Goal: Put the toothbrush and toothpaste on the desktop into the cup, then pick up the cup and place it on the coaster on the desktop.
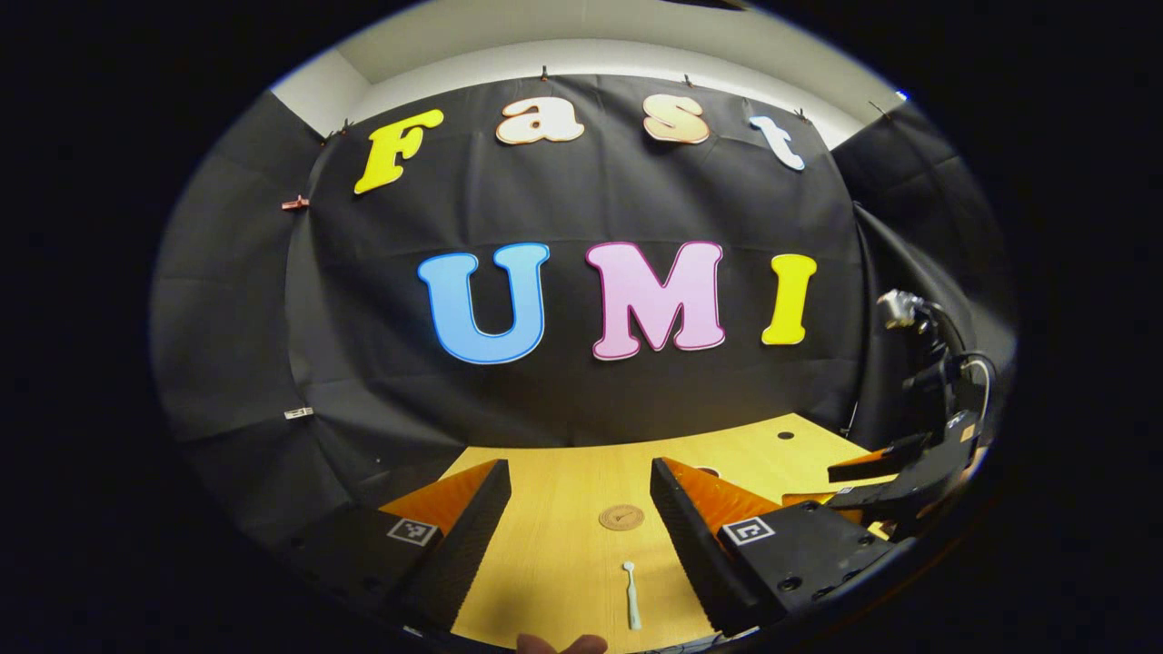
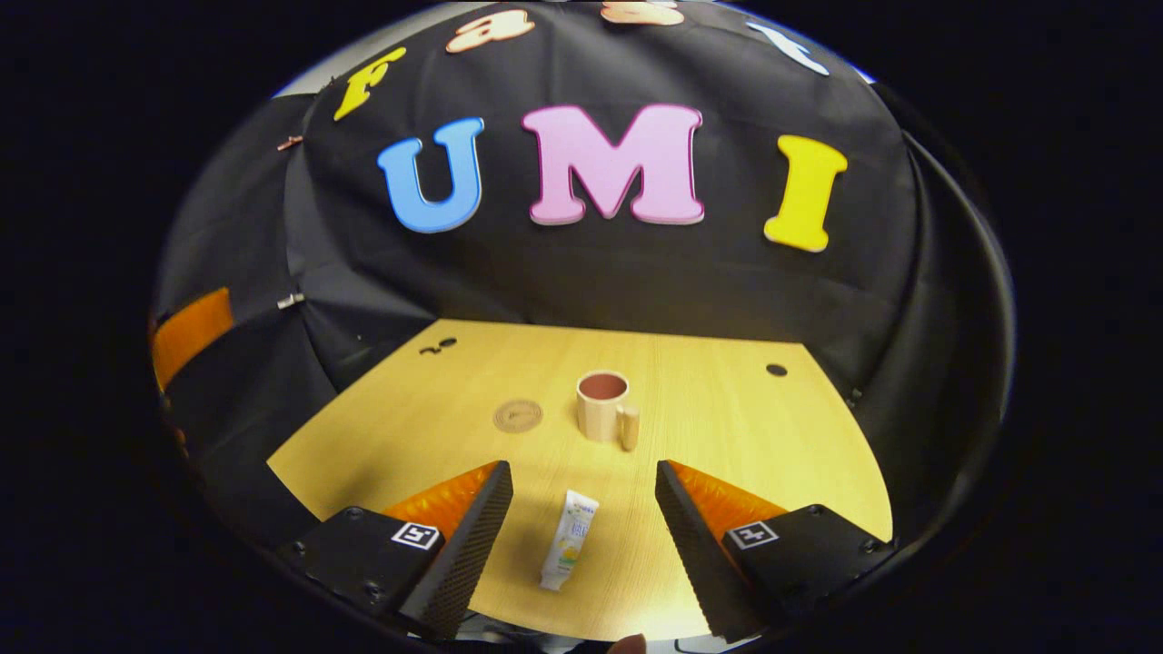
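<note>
Toothpaste (image 2: pixel 569 538) between open right tool's (image 2: pixel 581 509) fingers.

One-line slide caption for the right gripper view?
Open right gripper hovers over toothpaste lying on desktop, cup and coaster beyond.

My right gripper (image 2: pixel 581 527): jaws wide apart above the desktop (image 2: pixel 727 436). Toothpaste (image 2: pixel 569 540) lies between my 2 fingers. Beyond: 1 cup (image 2: pixel 603 405), 1 coaster (image 2: pixel 518 415) left of it.

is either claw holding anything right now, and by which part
Nothing is held. The left claw stands open over the pale toothbrush lying on the wooden desktop; the right claw is open around the white toothpaste tube, not touching it.
</note>
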`<state>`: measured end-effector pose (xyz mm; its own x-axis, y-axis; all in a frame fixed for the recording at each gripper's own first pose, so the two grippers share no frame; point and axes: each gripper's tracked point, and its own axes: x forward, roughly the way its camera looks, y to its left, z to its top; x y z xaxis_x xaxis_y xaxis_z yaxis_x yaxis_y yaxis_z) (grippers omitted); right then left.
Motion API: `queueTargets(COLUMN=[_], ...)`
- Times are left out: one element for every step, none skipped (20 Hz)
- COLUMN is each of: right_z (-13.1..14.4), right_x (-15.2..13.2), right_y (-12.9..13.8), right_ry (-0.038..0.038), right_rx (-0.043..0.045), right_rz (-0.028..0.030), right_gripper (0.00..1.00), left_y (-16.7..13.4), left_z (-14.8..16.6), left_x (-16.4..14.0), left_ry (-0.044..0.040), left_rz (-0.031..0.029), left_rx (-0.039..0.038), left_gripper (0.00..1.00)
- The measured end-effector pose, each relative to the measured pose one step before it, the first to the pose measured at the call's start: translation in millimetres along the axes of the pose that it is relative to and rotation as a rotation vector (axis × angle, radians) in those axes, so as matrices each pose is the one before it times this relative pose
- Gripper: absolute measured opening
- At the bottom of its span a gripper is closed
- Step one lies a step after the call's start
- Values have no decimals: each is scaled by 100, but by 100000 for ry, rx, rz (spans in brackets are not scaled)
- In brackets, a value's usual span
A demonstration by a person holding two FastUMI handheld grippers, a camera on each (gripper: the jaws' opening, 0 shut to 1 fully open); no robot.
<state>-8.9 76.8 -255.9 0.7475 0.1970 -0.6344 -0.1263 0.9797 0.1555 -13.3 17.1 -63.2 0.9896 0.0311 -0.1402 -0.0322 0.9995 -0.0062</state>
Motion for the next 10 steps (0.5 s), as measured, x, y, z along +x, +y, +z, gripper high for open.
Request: queueTargets(right_z=[-1270, -1323, -1413, -1309, -1405, -1026, -778, -688, -539, -359], right_x=[1130, 1078, 1123, 811, 1170, 1058, 1184, 1024, 1222, 899], right_y=[100, 348, 289, 209, 73, -71, -209, -91, -250, -197], right_ry=[3816, 3617, 4175, 4056, 4370, 3895, 3247, 2810, 2865, 2436], right_rx=[960, 1492, 1663, 2019, 1780, 1384, 1332, 522, -604, -526], right_rz=[577, 1098, 1001, 930, 264, -278, -307, -70, -149, 70], right_gripper=[97, 98, 97, 97, 98, 97, 96, 96, 95, 96], left_y=[151, 159, 170, 139, 57, 28, 132, 38, 50, 52], left_z=[-498, -326, -463, -275, -264, -432, -385, -185, -387, -180], left_x=[0, 51, 152, 60, 94, 29, 40, 72, -18, 25], left_ry=[1127, 1028, 1011, 938, 935, 730, 757, 874, 620, 598], left_rz=[301, 567, 603, 699, 428, 615, 635, 512, 577, 511], left_rx=[-196, -416, -458, -347, -120, 83, 139, 92, -15, -75], left_gripper=[98, 98, 98, 98, 98, 98, 98, 98, 98, 98])
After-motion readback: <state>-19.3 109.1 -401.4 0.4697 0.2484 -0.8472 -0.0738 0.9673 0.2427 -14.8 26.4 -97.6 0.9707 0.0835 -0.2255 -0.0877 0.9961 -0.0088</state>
